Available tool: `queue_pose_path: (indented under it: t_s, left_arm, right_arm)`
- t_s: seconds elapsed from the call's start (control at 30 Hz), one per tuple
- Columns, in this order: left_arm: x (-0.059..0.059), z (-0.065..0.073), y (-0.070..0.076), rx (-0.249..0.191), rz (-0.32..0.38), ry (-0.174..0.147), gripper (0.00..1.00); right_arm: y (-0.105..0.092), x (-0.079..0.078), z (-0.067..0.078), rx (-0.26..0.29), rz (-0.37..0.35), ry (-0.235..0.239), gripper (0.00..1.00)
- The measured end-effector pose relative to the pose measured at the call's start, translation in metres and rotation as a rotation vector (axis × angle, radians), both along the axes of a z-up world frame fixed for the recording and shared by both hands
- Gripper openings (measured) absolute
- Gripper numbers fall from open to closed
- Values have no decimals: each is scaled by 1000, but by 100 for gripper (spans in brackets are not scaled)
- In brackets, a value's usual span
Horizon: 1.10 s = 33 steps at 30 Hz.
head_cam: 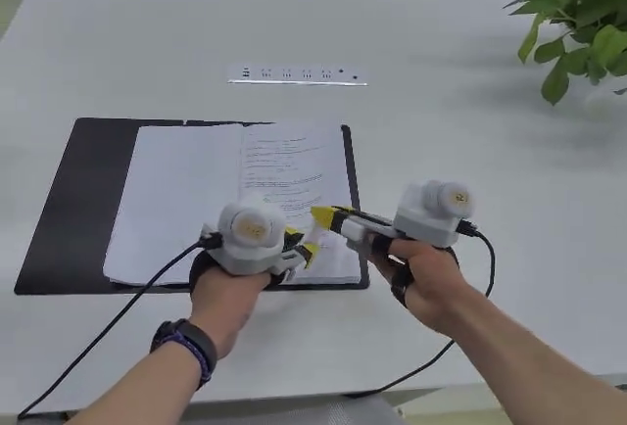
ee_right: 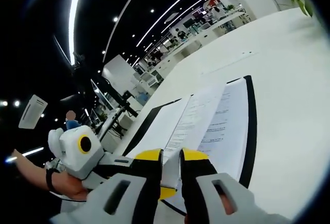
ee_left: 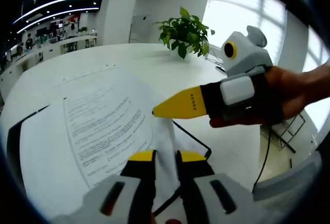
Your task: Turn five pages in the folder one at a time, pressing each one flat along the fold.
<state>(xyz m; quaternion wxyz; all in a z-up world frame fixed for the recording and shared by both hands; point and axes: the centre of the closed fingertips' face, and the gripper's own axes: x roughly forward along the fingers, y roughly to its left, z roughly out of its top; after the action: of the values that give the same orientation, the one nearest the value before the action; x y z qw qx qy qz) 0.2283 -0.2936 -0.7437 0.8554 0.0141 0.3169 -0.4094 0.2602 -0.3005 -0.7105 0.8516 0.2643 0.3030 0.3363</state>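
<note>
The black folder [head_cam: 73, 219] lies open, white printed pages [head_cam: 284, 170] spread flat.

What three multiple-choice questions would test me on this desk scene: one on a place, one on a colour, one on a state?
1. Where is the green leafy plant? A. On the floor. B. At the white table's far right. C. Beside the left wrist.
2. What colour are the left gripper's jaw tips? A. Yellow. B. Red. C. Blue.
3. How is the flat black folder lying? A. Shut. B. Open, white pages showing. C. Standing upright.
Answers: 1 B, its leaves show there in the head view; 2 A, both tips show yellow; 3 B, its pages lie spread.
</note>
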Motion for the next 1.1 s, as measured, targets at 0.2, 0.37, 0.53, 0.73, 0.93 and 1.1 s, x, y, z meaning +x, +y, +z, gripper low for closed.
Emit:
queue_pose_path:
  t_s: [0.2,0.37,0.53,0.73,0.93,1.1]
  left_arm:
    - [-8,9,2,-6,-5,7,28]
    - [-9,13,11,7,-12,8,36]
    - [-11,20,26,20,-6,-2,39]
    - [-13,24,43,47,-4,-13,46]
    - [-11,30,63,56,15,-19,48]
    - [-11,36,75,59,27,-34,50]
  right_arm:
    - [-7,-5,0,14,-17,10,5]
    - [-9,-5,-1,36,-38,24,4]
    - [-9,-4,3,44,-45,15,3]
    - [-7,-3,6,50,-61,19,1]
    - [-2,-3,12,62,-70,7,0]
    - [2,-1,20,77,-91,-5,0]
